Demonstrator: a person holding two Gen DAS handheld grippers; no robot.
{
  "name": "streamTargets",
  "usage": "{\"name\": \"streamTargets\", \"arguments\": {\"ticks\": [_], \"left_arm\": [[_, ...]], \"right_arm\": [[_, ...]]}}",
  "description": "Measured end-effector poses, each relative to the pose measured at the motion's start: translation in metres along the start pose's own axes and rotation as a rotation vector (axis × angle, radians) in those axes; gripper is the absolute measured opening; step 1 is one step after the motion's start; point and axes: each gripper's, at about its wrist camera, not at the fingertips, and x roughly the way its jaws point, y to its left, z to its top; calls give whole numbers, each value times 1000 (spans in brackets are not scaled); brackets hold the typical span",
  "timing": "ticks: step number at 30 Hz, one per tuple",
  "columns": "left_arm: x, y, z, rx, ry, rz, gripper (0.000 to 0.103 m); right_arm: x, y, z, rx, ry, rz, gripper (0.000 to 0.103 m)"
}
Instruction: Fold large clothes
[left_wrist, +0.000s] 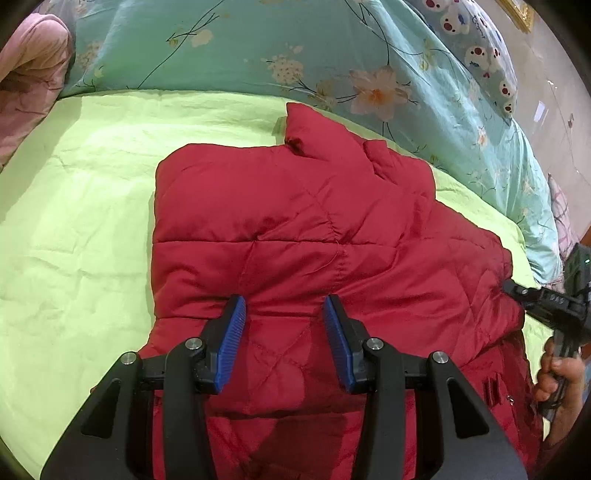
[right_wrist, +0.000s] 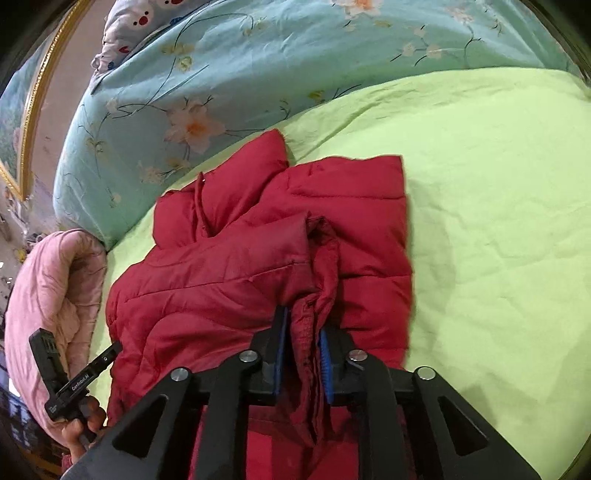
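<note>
A red quilted padded jacket (left_wrist: 295, 229) lies partly folded on the light green bedsheet (left_wrist: 74, 221); it also shows in the right wrist view (right_wrist: 229, 258). My left gripper (left_wrist: 284, 310) is open, hovering just above the jacket's near part, with nothing between its blue pads (left_wrist: 232, 332). My right gripper (right_wrist: 303, 325) is shut on a bunched fold of the jacket's edge (right_wrist: 317, 295). The right gripper also shows at the jacket's right edge in the left wrist view (left_wrist: 517, 291). The other hand-held gripper shows at lower left in the right wrist view (right_wrist: 114, 350).
A teal floral quilt (left_wrist: 258, 48) lies along the far side of the bed. A pink quilt (right_wrist: 48, 295) is bunched at the bed's edge. A cartoon-print pillow (left_wrist: 480, 48) and a gold-framed picture (right_wrist: 33, 110) lie beyond.
</note>
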Motion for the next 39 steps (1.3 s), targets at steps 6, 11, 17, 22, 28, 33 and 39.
{"name": "streamTargets", "arguments": {"ticks": [6, 11, 17, 22, 28, 33, 39], "left_arm": [[1, 0, 0, 1, 1, 3, 42], [3, 0, 0, 12, 11, 14, 42], [10, 4, -2, 8, 27, 11, 42], [14, 10, -4, -10, 36, -4, 43], [14, 8, -2, -4, 50, 17, 43], [14, 2, 0, 13, 56, 45, 43], [9, 4, 2, -12, 65, 46, 44]], "right_arm": [[-38, 41, 3, -136, -137, -42, 26], [6, 58, -5, -245, 6, -91, 34], [39, 20, -13, -132, 77, -92, 30], [43, 17, -14, -141, 78, -93, 29], [35, 19, -13, -104, 69, -74, 29], [6, 26, -21, -92, 45, -77, 33], [-30, 25, -42, -92, 49, -56, 36]]}}
